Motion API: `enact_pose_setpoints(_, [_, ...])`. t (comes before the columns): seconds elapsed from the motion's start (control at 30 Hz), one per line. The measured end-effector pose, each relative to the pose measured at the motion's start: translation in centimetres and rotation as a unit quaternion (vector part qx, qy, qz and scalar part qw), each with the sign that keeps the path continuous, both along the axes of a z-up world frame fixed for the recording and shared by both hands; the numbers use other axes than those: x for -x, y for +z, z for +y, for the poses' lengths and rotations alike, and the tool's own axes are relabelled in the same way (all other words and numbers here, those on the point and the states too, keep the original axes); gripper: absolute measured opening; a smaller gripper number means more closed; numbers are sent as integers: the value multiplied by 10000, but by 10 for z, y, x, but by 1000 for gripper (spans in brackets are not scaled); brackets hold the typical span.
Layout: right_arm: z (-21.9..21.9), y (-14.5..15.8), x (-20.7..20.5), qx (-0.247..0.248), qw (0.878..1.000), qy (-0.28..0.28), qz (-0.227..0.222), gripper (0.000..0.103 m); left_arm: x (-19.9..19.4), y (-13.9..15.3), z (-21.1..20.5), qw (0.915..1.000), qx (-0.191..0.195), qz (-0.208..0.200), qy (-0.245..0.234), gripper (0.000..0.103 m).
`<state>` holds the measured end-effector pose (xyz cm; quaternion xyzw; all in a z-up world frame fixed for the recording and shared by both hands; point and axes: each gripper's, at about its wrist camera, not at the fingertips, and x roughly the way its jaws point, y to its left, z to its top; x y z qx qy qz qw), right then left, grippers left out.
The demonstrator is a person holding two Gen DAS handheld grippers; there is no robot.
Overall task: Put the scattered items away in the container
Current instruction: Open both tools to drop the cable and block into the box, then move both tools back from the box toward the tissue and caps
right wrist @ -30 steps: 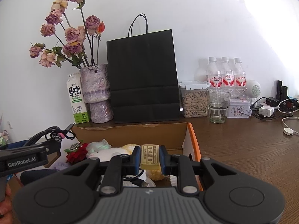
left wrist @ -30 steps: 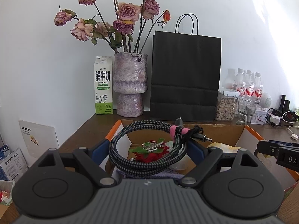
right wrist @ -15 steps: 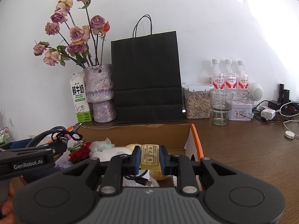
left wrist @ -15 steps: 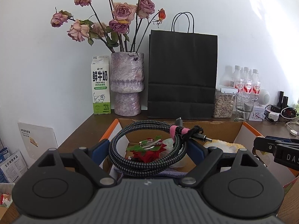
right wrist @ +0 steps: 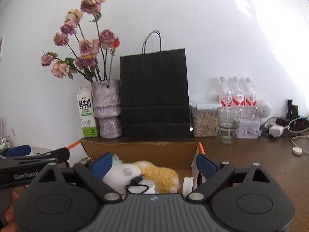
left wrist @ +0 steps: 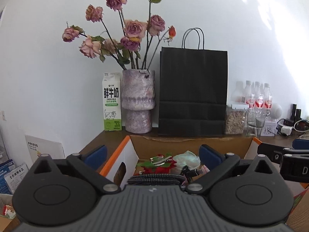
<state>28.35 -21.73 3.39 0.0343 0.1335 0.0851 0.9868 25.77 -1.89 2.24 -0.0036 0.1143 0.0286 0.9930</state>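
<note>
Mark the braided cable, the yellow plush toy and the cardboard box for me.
braided cable [left wrist: 154,178], left wrist view, middle of the striped coil.
yellow plush toy [right wrist: 161,173], right wrist view, fuzzy yellow body.
cardboard box [right wrist: 139,152], right wrist view, inner face of the far wall.

Two close wrist views over the box [left wrist: 191,145], both facing the wall.

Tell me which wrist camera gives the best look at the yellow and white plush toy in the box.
The right wrist view. The plush toy lies in plain sight in the cardboard box, between the open right gripper's fingers, with a black cable end resting on it. The left wrist view does not show it clearly; the red flower and the coiled cable fill that side.
</note>
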Motion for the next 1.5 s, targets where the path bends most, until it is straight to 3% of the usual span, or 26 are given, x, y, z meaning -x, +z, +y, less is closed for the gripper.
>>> enact_pose_setpoints(0.07, [1,1,1,38,10000,-5,-34,102,1,1,0,10000,-13,-8,37,103])
enact_pose_setpoints(0.87, [1,2,7,38,9999,-63,-74,102,2,-5,-2,9999,-26,91,47,103])
enact_pose_setpoints(1.5, [-8,-15,19,143,9997,-190,44,102,12,-20,9,9997,8,171,167,103])
